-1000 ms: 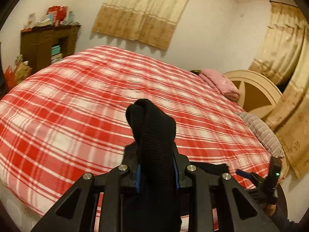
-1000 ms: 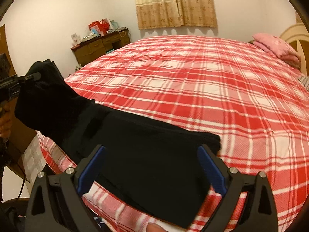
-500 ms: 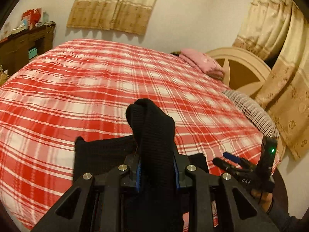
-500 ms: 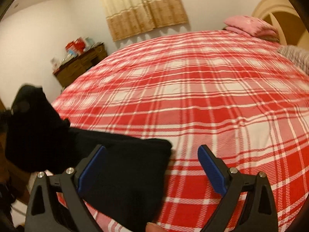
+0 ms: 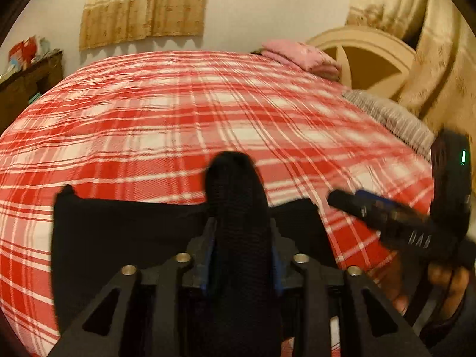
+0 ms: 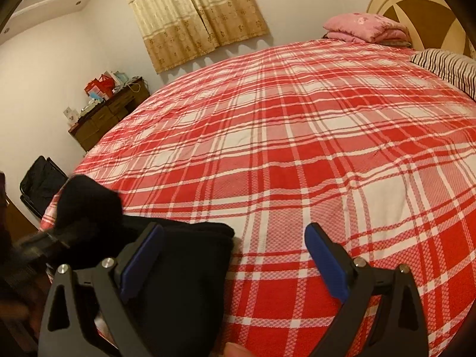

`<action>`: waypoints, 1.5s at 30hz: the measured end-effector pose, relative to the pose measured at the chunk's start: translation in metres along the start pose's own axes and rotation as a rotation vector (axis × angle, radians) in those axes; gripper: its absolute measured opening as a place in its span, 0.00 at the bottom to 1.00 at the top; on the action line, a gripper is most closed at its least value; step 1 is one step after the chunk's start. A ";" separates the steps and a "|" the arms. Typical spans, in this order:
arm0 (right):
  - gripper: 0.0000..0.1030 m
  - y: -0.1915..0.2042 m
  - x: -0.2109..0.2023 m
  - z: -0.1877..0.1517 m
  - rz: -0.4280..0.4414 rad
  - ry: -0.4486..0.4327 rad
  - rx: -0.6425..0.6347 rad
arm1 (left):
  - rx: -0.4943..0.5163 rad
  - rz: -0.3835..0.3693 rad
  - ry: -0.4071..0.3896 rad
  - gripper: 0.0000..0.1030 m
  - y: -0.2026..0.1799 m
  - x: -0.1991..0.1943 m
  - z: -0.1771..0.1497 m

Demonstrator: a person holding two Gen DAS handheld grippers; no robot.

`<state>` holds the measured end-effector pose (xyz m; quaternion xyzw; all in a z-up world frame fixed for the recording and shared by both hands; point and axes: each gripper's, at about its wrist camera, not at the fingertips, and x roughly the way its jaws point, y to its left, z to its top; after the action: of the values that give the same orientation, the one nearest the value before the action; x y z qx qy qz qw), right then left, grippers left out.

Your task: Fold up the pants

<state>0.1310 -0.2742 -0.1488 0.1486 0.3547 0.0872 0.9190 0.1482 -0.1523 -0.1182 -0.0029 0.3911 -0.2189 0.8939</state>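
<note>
The black pants (image 5: 125, 232) lie on the near edge of the red-and-white plaid bed (image 5: 208, 113). My left gripper (image 5: 238, 238) is shut on a bunched fold of the black pants, which sticks up between the fingers. In the right wrist view the pants (image 6: 184, 267) lie at the lower left, and the held bunch (image 6: 89, 205) rises beside them. My right gripper (image 6: 232, 255) is open and empty, its blue pads (image 6: 327, 264) over the pants' right edge and bare bedspread. It also shows in the left wrist view (image 5: 386, 217), blurred, at the right.
A folded pink blanket (image 6: 363, 26) and a striped pillow (image 6: 446, 65) lie by the round headboard (image 6: 416, 6). A wooden desk with boxes (image 6: 110, 110) stands against the far wall. A black bag (image 6: 41, 181) sits on the floor left of the bed.
Both grippers have swung right along the bed's edge. The pants now lie lower and further left in the right wrist view; the right gripper has come closer to the left one.
</note>
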 end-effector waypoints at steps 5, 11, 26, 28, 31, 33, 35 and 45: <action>0.95 -0.011 -0.001 0.002 0.032 -0.006 0.051 | 0.117 -0.025 -0.063 0.41 -0.026 -0.021 -0.006; 0.92 -0.014 -0.006 0.001 0.138 0.021 0.116 | 0.105 0.104 -0.196 0.63 0.010 -0.065 -0.011; 0.87 0.021 0.008 -0.027 0.225 0.230 0.100 | -0.177 0.197 -0.130 0.71 0.106 -0.052 -0.055; 0.87 0.018 0.010 -0.028 0.260 0.238 0.131 | -0.122 0.167 -0.129 0.72 0.081 -0.045 -0.053; 0.87 0.013 0.009 -0.024 0.246 0.213 0.151 | -0.011 0.076 -0.101 0.72 0.035 -0.027 -0.043; 0.87 0.008 0.008 -0.022 0.241 0.199 0.176 | 0.054 0.017 -0.072 0.72 0.005 -0.013 -0.042; 0.87 0.003 0.007 -0.022 0.248 0.196 0.197 | 0.099 -0.042 -0.040 0.72 -0.015 -0.004 -0.043; 0.80 -0.003 0.001 -0.018 0.306 0.189 0.210 | -0.028 0.041 -0.156 0.72 0.050 -0.049 -0.049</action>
<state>0.1194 -0.2732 -0.1634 0.2870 0.4197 0.2020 0.8371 0.1044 -0.0795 -0.1265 -0.0244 0.3232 -0.1942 0.9259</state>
